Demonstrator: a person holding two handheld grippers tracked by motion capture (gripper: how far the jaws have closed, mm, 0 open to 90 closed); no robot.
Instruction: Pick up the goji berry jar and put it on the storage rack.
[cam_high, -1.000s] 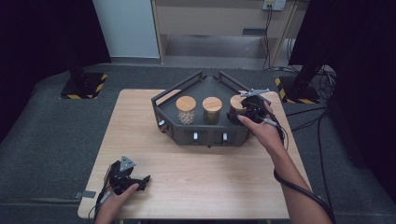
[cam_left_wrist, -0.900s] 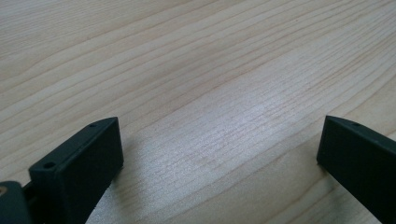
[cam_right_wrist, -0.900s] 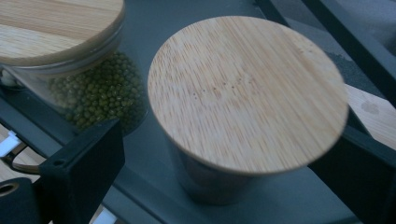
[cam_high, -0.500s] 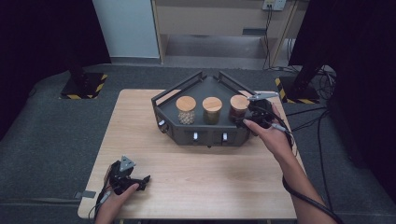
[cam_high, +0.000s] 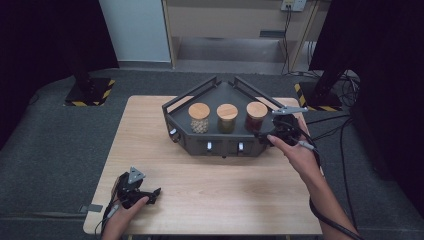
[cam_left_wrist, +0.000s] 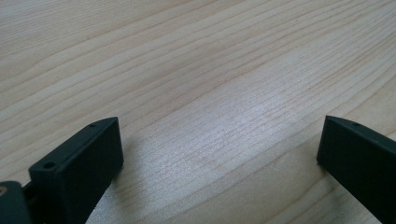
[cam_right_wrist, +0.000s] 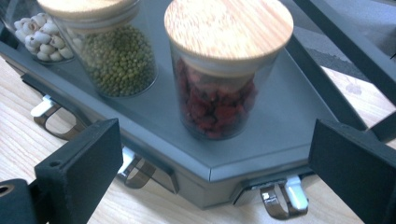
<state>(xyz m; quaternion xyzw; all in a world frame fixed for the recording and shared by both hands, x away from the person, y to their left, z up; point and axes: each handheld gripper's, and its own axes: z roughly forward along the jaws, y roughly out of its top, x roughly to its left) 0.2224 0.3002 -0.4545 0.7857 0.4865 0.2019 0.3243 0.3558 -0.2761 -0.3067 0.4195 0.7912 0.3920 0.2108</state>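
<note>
A dark grey tray (cam_high: 225, 146) at the back middle of the table holds three glass jars with wooden lids. They contain white beans (cam_high: 199, 118), green beans (cam_high: 227, 118) and red pieces (cam_high: 256, 116). My right gripper (cam_high: 265, 136) hovers at the tray's front right corner and points at the red jar (cam_right_wrist: 217, 98). It is open; its jaws have just been opening and nothing is between them. The red jar stands a little beyond the jaws of the right gripper (cam_right_wrist: 215, 135). My left gripper (cam_high: 152, 194) rests at the table's front left, and the left gripper (cam_left_wrist: 219, 126) is open over bare wood.
Metal latches with white tips (cam_right_wrist: 294, 196) line the tray's front wall (cam_right_wrist: 289, 135). The green jar (cam_right_wrist: 119, 65) and white jar (cam_right_wrist: 39, 35) stand left of the red one. Cables (cam_high: 330, 132) trail off the table's right side. Bare wood (cam_high: 225, 185) spreads in front of the tray.
My right gripper has drawn back from the red jar, moving right and toward the near side of the tray. The left gripper has stayed put.
</note>
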